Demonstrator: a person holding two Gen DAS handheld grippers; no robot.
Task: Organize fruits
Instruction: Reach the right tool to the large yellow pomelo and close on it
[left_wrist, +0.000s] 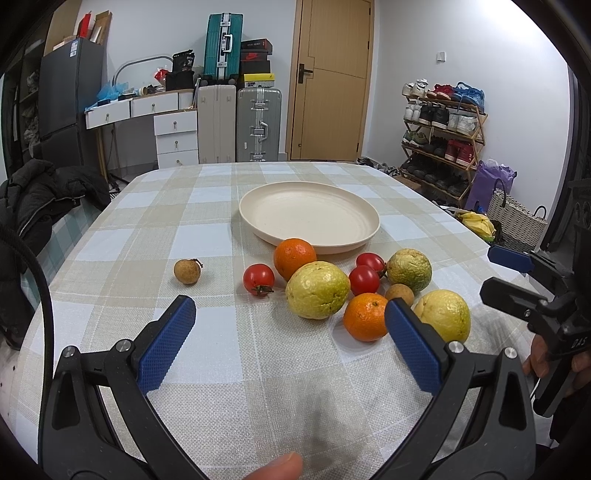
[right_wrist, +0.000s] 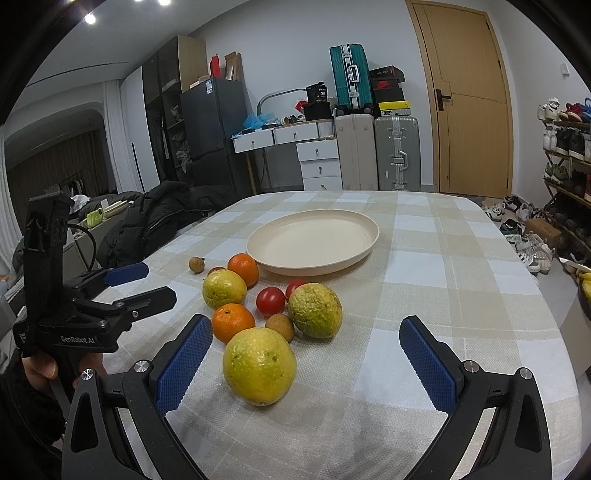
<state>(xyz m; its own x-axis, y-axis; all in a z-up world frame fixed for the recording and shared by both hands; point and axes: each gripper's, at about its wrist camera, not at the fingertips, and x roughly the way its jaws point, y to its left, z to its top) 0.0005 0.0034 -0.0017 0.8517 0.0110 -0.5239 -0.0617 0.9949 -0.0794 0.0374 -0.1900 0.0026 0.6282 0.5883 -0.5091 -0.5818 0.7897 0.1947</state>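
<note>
**Both claws spread, no fruit lifted, plate bare**

The left claw hangs over the checked beige-and-white tablecloth with its blue ribbed pads spread wide and nothing between them. The right claw is likewise spread and empty.

The round cream plastic plate lies straight ahead of both claws, beyond the fruit, and holds nothing. The fruit lies loose on the cloth between claws and plate. Just ahead of the right claw, towards its left pad, sits a large yellow citrus; behind it are a small brown longan, a rough yellow-green citrus, a red cherry tomato and a near orange mandarin. Ahead of the left claw lie a pale yellow-green citrus, a lone cherry tomato and, off past its left pad and well apart from the cluster, a second longan. A far mandarin sits just in front of the plate rim.

Judged from this, sorting has not begun: the step in hand is choosing and approaching a first fruit. The large yellow citrus is nearest the right claw; taking it would call for shifting left to centre it, lowering, then closing gently, since round fruit can roll.

Readable writing: "GenRobot.AI" on the left gripper body in the right wrist view. A red shoebox behind shows a swoosh logo; other labels are too small to read.
</note>
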